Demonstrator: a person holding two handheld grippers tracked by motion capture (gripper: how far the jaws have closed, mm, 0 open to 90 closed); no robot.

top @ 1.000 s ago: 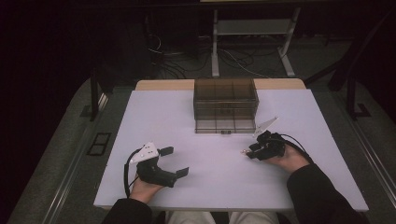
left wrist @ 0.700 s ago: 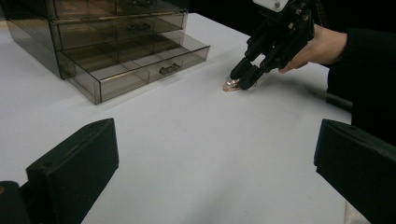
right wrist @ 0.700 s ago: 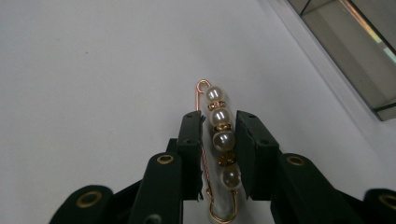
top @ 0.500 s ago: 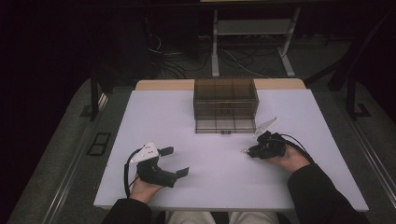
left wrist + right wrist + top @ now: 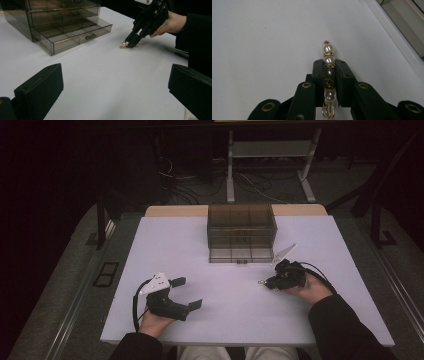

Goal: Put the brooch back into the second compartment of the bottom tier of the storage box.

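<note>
- Pearl piece (image 5: 328, 72), a short bar of pearls and gold wire loops, lies on the white surface (image 5: 220, 320) in front of the drawer box, and my right gripper (image 5: 266, 283) has just closed its jaws on it, with the pads pressing its sides.
- Surface first, as the largest thing: it is bare and smooth, so I judge a dropped piece would skid or roll away from me.
- Drawer box (image 5: 241, 234) of smoked plastic stands at the far middle, its bottom drawer (image 5: 75, 33) pulled out toward me; I judge that a careless lift could knock the right gripper against that drawer front.
- Left gripper (image 5: 187, 292) rests near my side with its jaws wide and nothing between them, well apart from the work.
- Grip risk: the pads hold round beads along the bar's length, so I think it could pivot or squirt out, and squeezing harder might bend the wire.
- Hard to read: from the high view the piece is a speck; what the drawer's compartments hold I cannot tell through the dark plastic; the loop (image 5: 328, 110) nearest me is partly cut off.
</note>
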